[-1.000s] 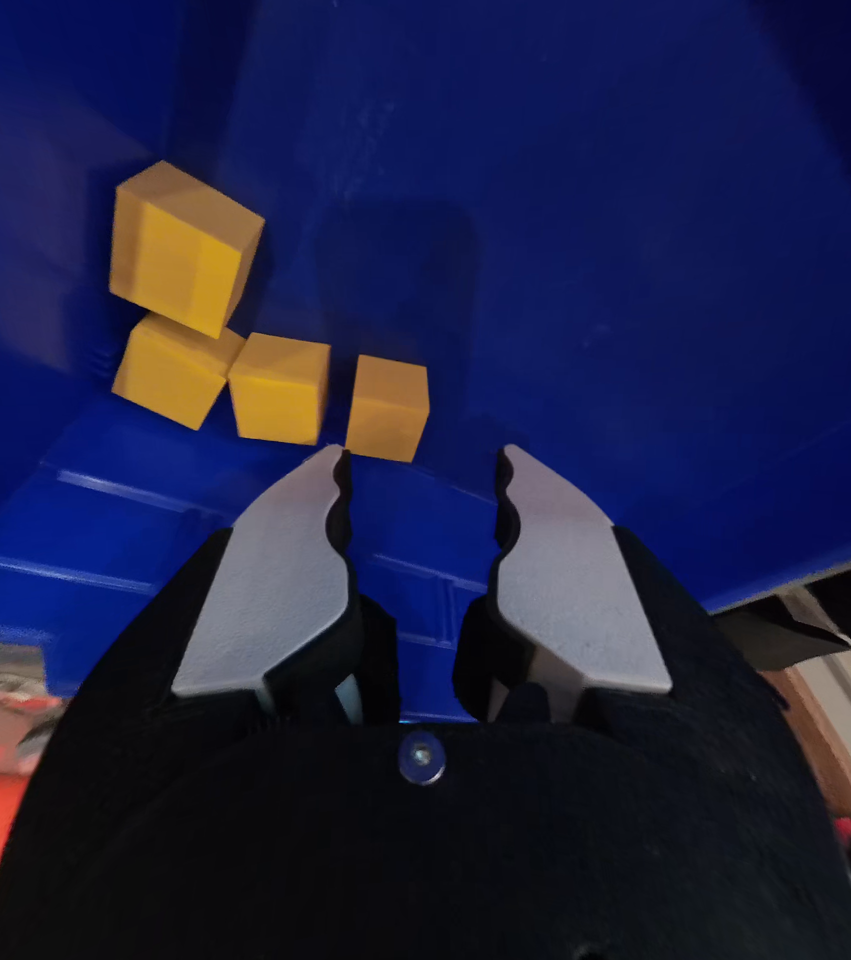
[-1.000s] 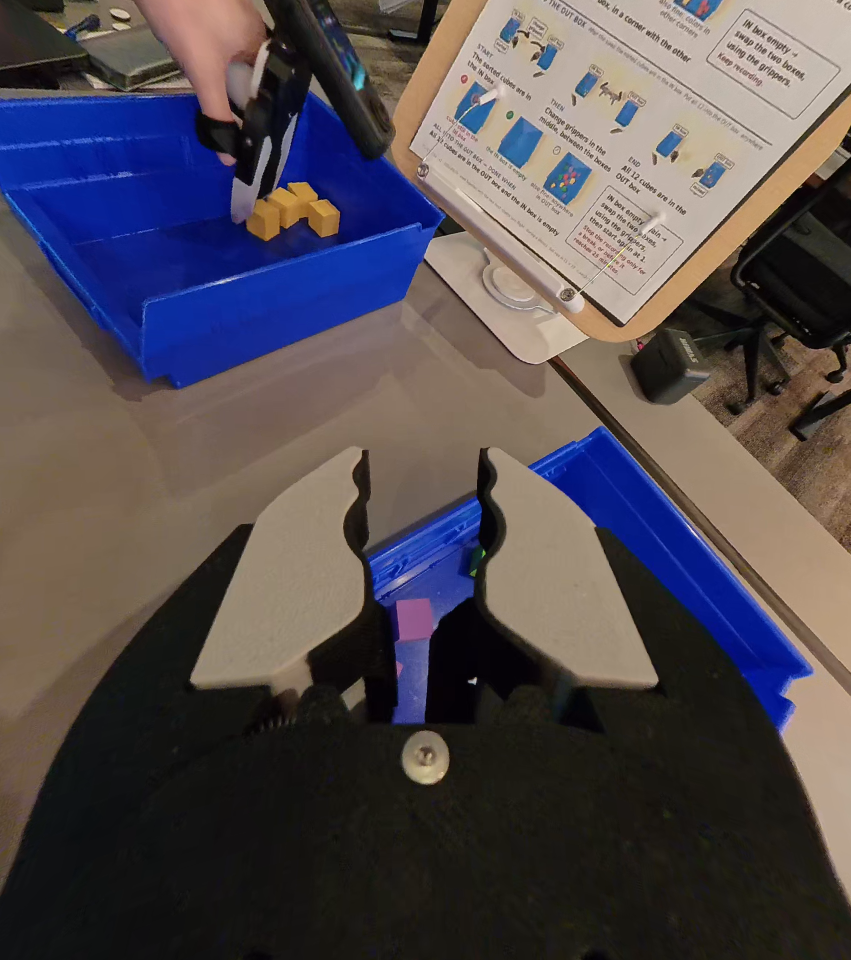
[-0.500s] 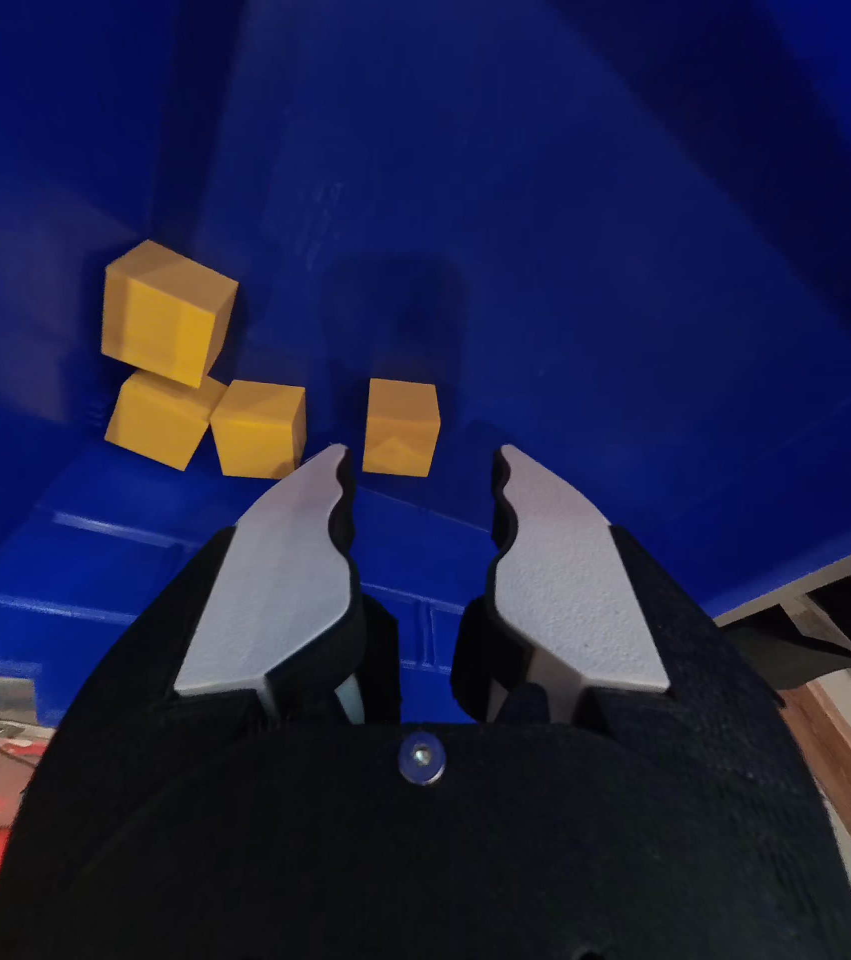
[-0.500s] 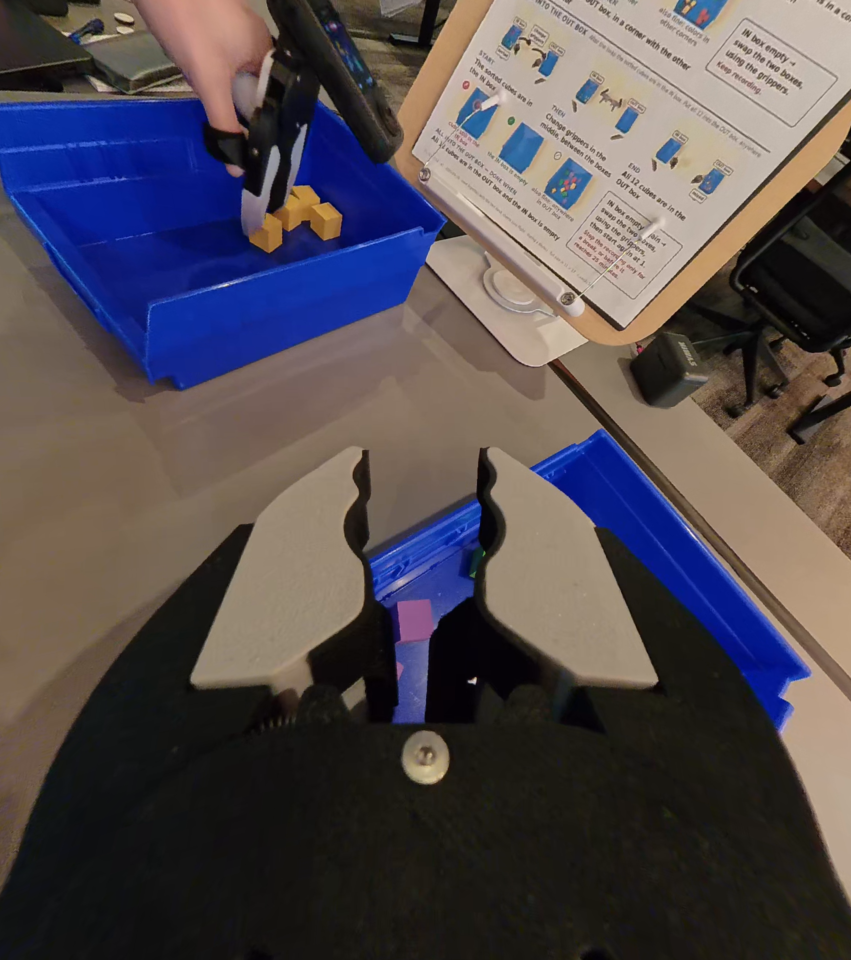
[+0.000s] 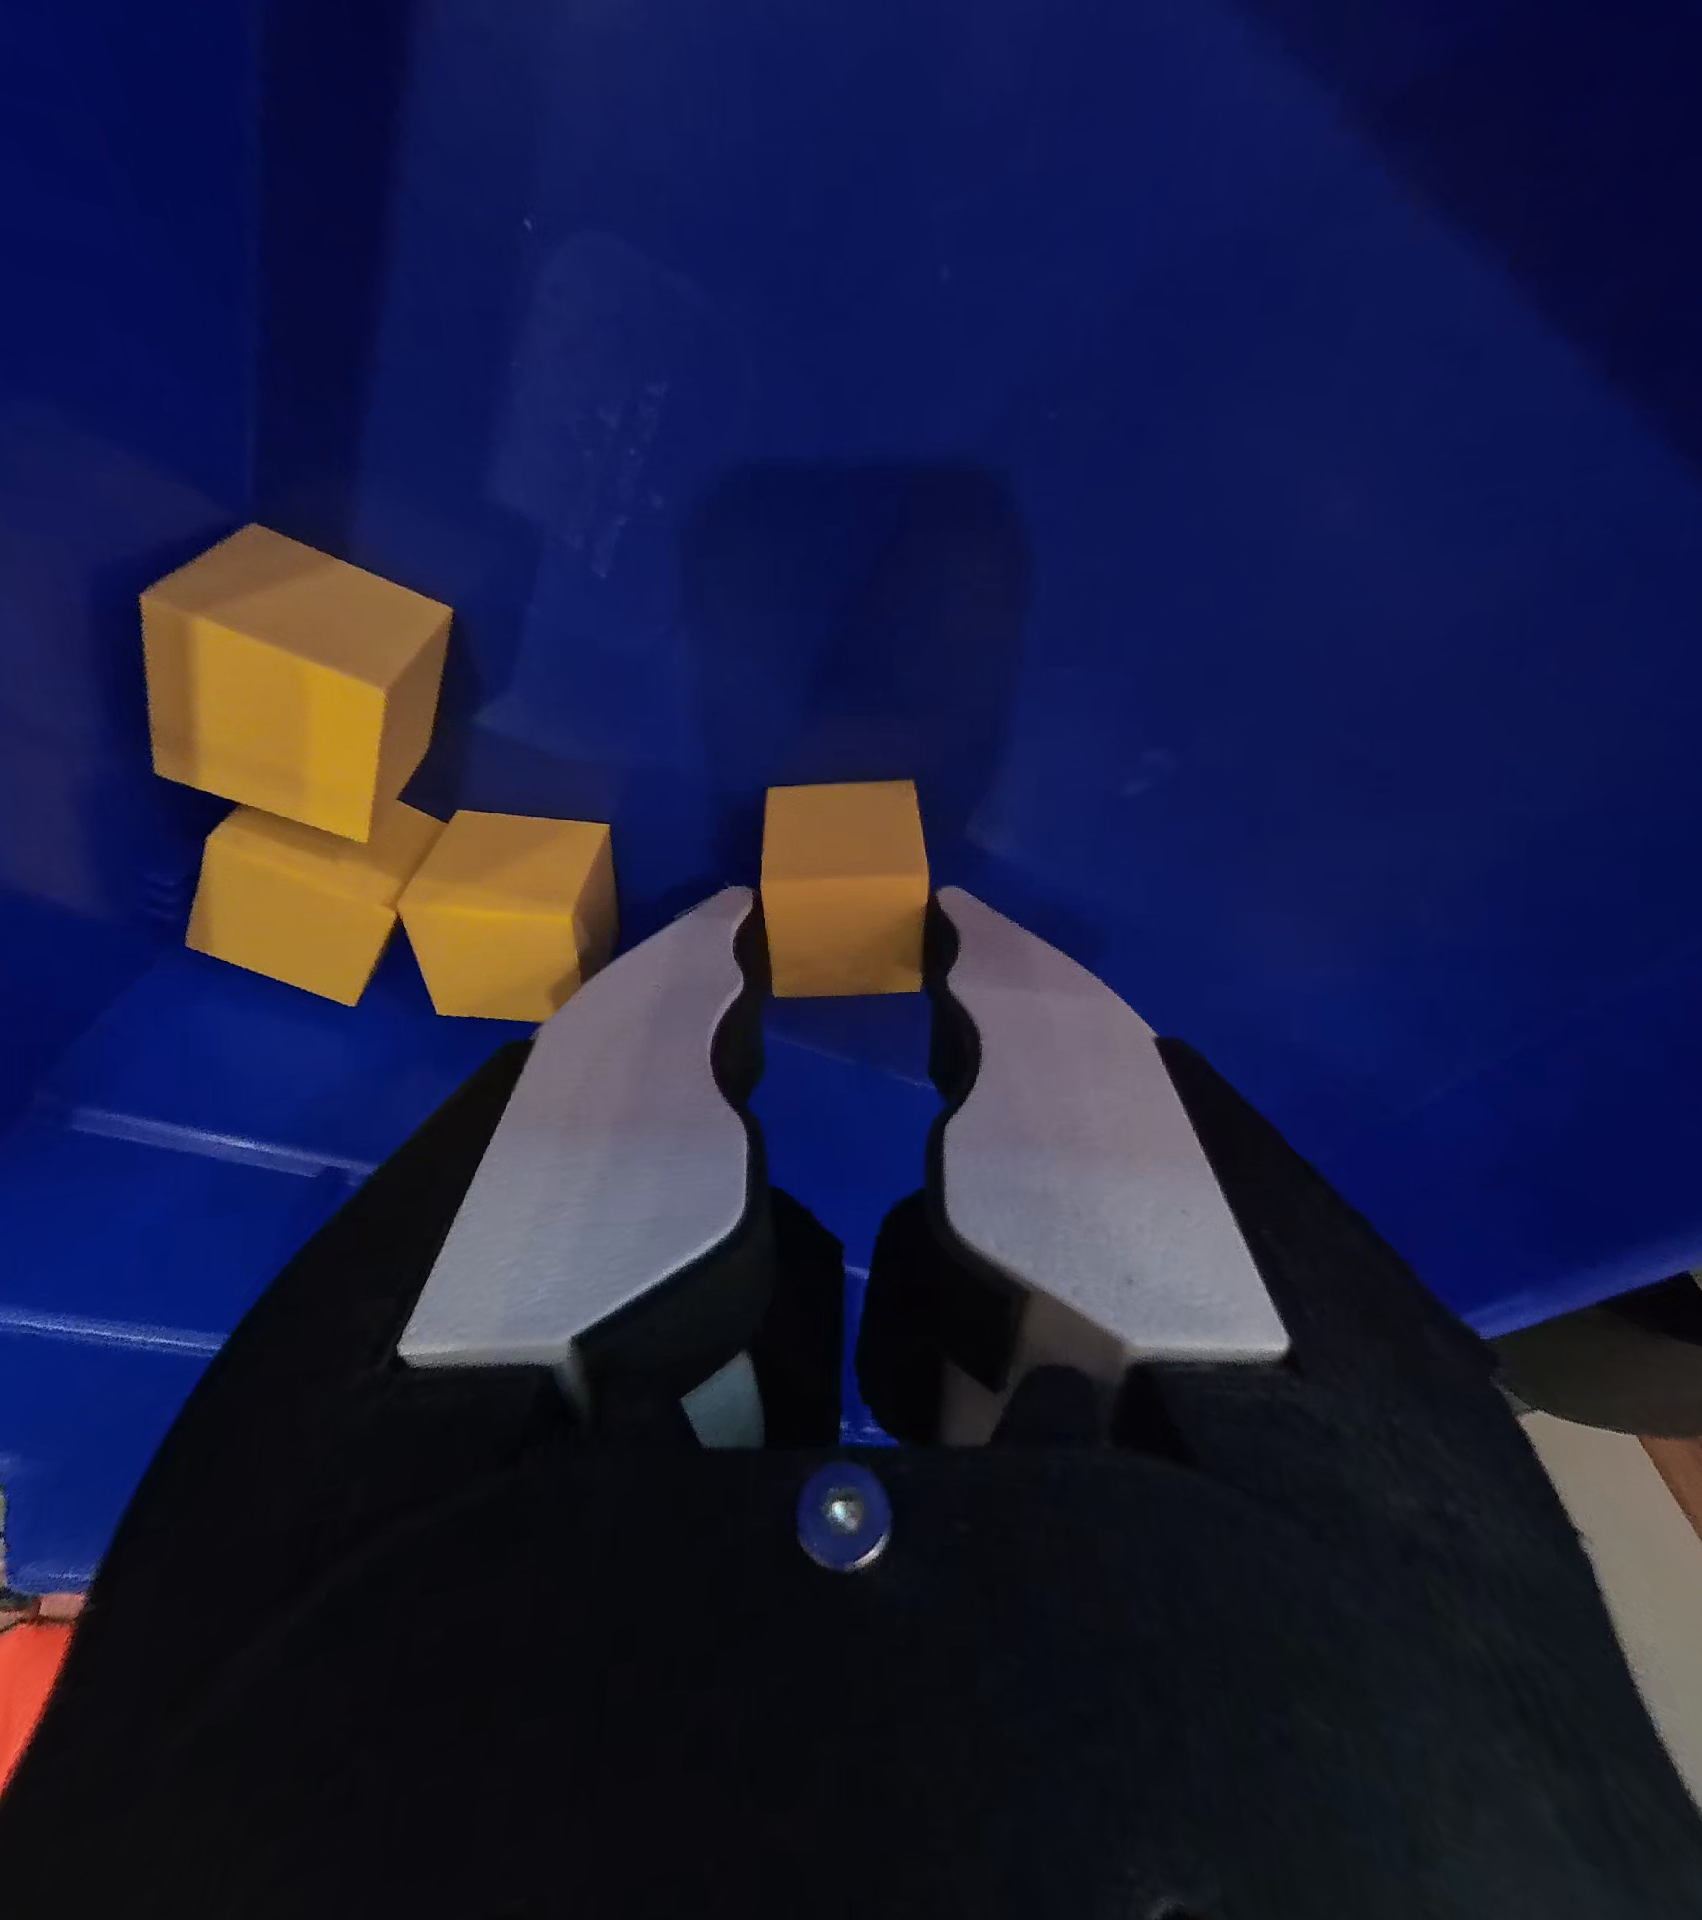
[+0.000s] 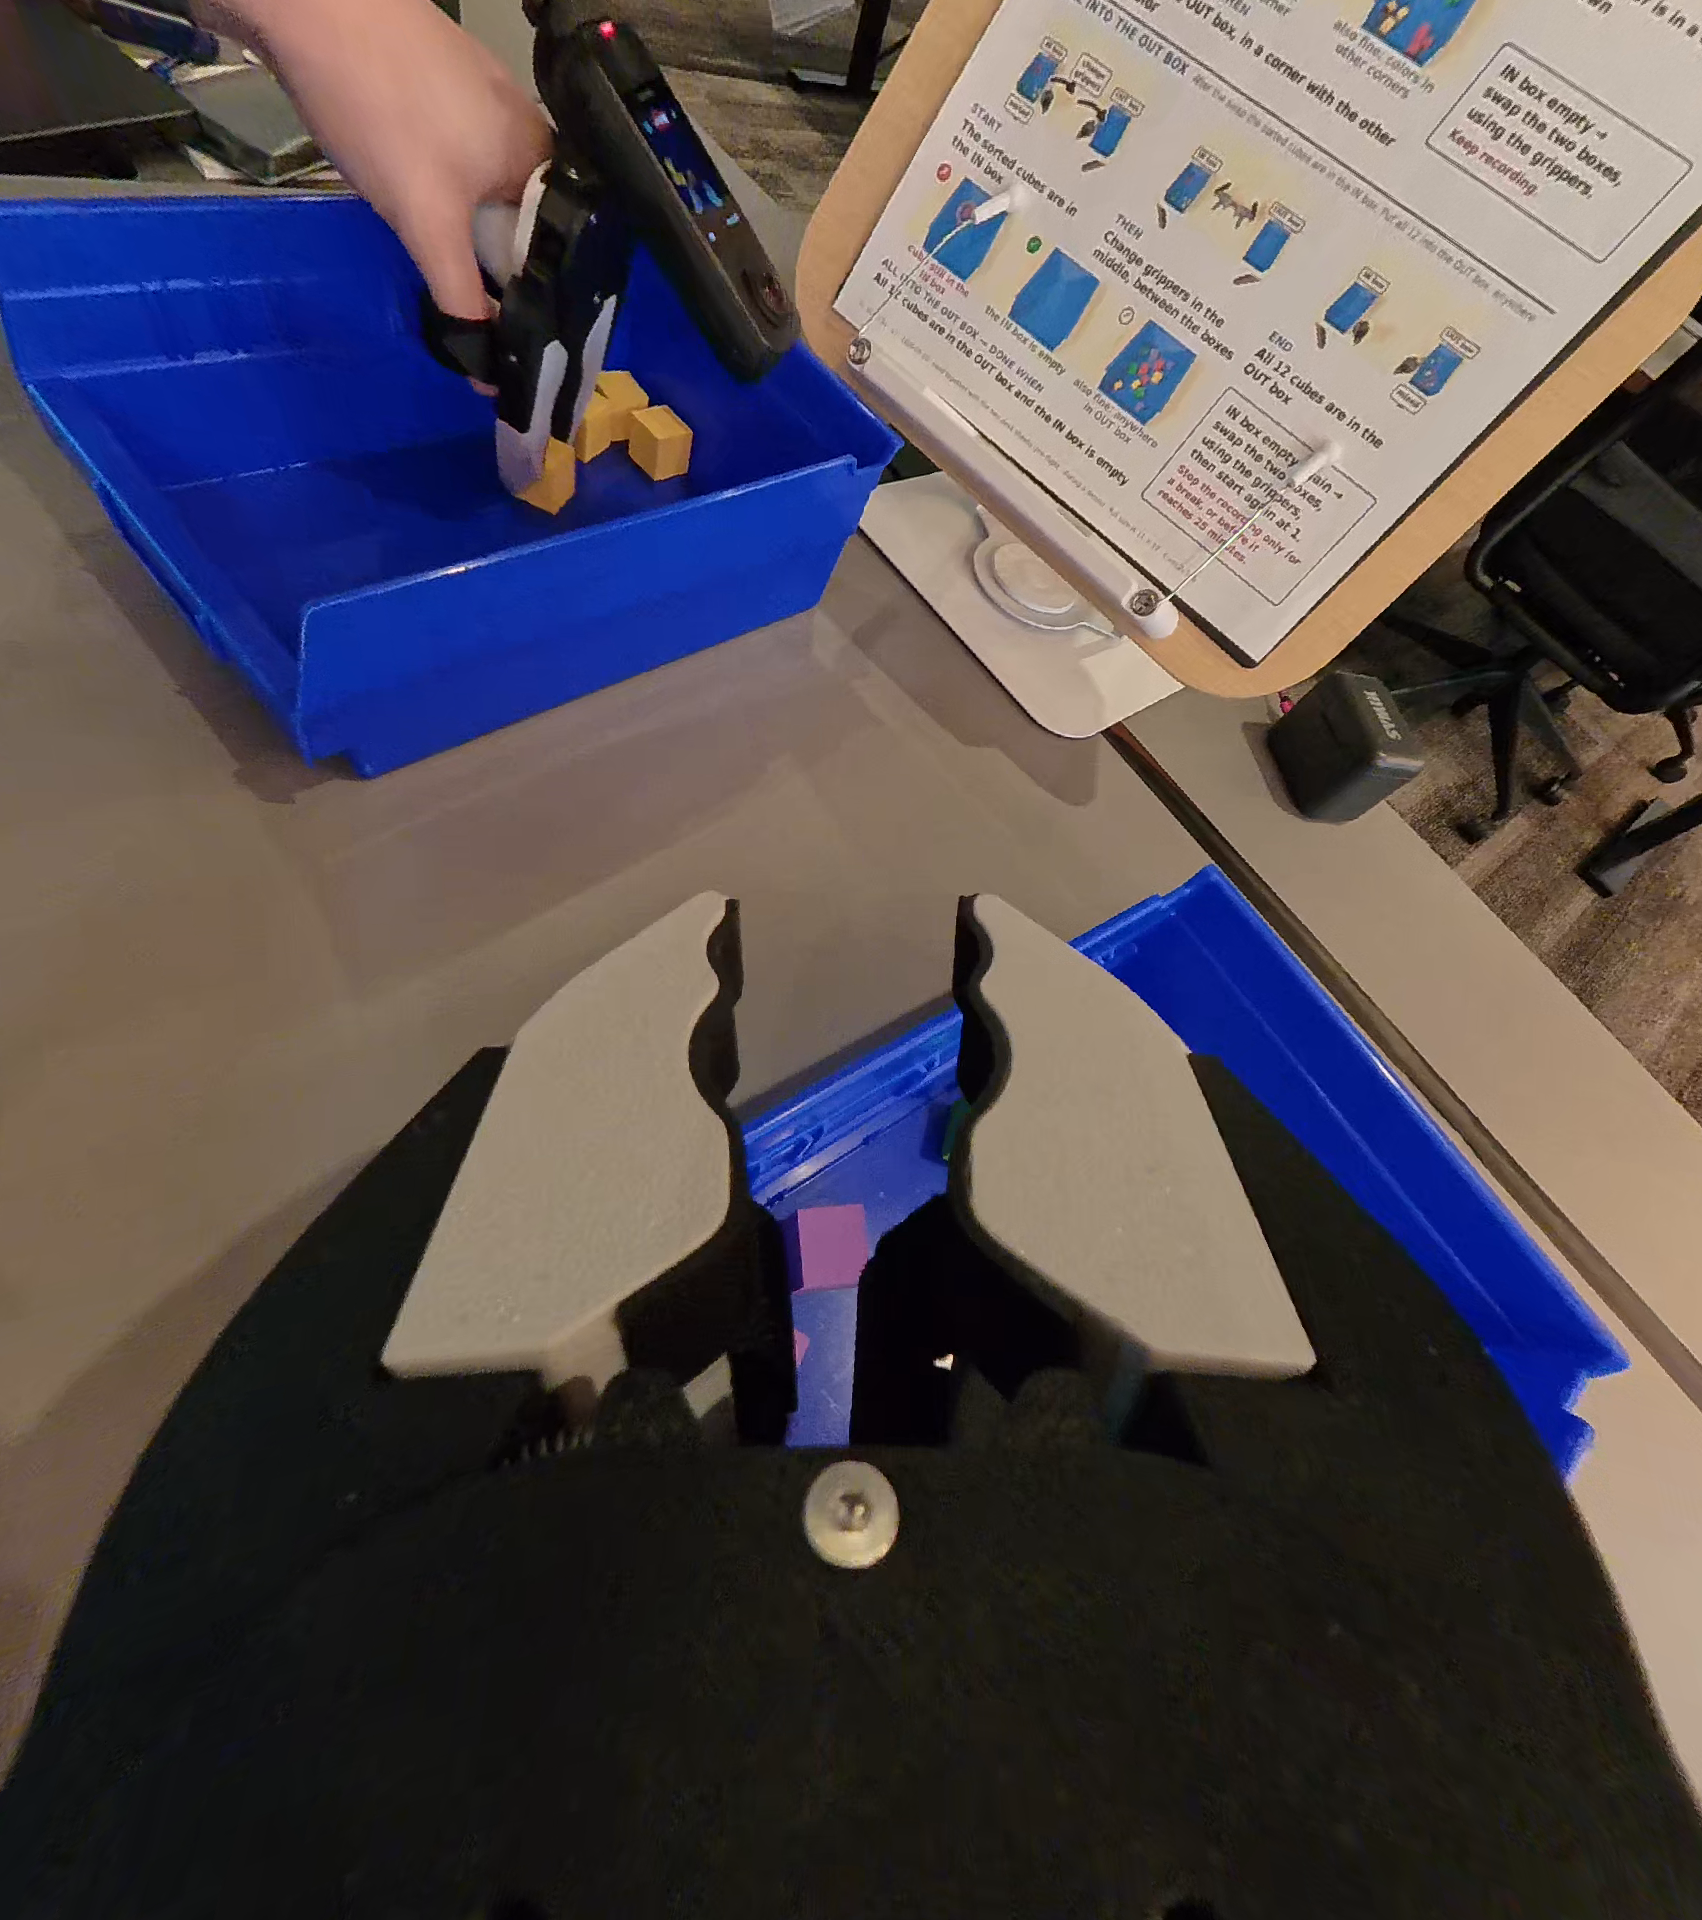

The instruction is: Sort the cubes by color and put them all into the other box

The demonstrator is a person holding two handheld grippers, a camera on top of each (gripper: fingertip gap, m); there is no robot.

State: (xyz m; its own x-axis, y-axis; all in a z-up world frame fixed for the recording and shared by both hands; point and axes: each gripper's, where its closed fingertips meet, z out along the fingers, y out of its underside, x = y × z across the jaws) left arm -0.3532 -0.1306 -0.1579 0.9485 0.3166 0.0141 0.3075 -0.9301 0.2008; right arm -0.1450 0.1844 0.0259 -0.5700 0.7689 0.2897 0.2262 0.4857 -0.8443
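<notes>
A grey desk [image 6: 203, 987] carries two blue bins and a tilted instruction board [image 6: 1273, 312]. The far bin [image 6: 514, 634] holds four yellow cubes. The near bin [image 6: 1346, 1122] lies under the right gripper [image 6: 842, 925], whose fingers stand apart and hold nothing; a purple cube [image 6: 829, 1242] shows below it. The left gripper [image 5: 844, 914] is clamped on one yellow cube [image 5: 842, 883], with three other cubes [image 5: 307, 790] clustered to its left.

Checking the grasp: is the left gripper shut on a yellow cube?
Shut on it, apparently: the left gripper has both fingers against the sides of the lone yellow cube in the blue bin.
</notes>
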